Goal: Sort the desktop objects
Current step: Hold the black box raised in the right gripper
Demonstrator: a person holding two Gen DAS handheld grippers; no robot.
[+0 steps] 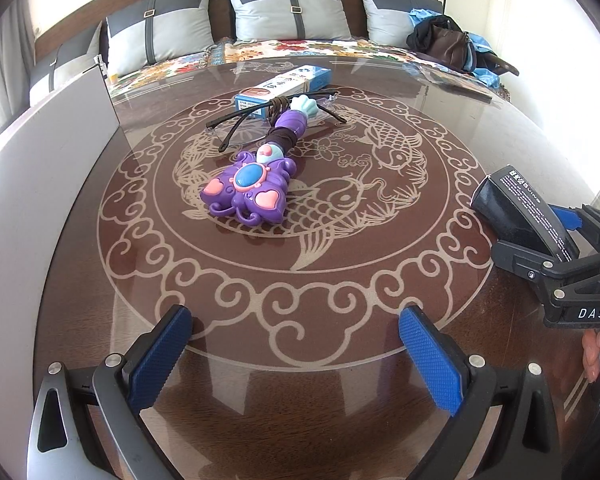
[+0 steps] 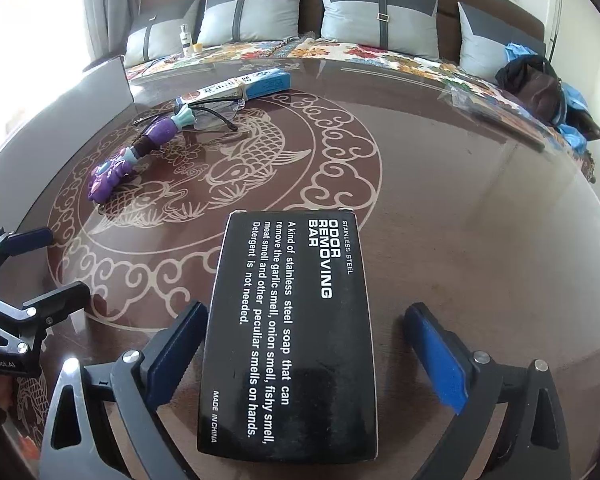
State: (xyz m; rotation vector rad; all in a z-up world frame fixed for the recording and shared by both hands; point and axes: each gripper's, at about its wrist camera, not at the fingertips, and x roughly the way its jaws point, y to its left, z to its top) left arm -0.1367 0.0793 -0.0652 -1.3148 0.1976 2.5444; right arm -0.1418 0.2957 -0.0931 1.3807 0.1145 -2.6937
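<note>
I have the black odor-removing-bar box [image 2: 290, 336] low in frame between my right gripper's [image 2: 304, 360] spread, non-clamping fingers; left gripper [image 1: 296, 354] gapes empty. Next, I'd close on it.

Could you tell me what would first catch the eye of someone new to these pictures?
First the black odor-removing-bar box, lying between the open fingers of the right tool. Next the purple toy wand at the centre of the fish-patterned table, with glasses and a blue box behind it.

both wrist views face sofa, sharing table [image 1: 440, 184].
</note>
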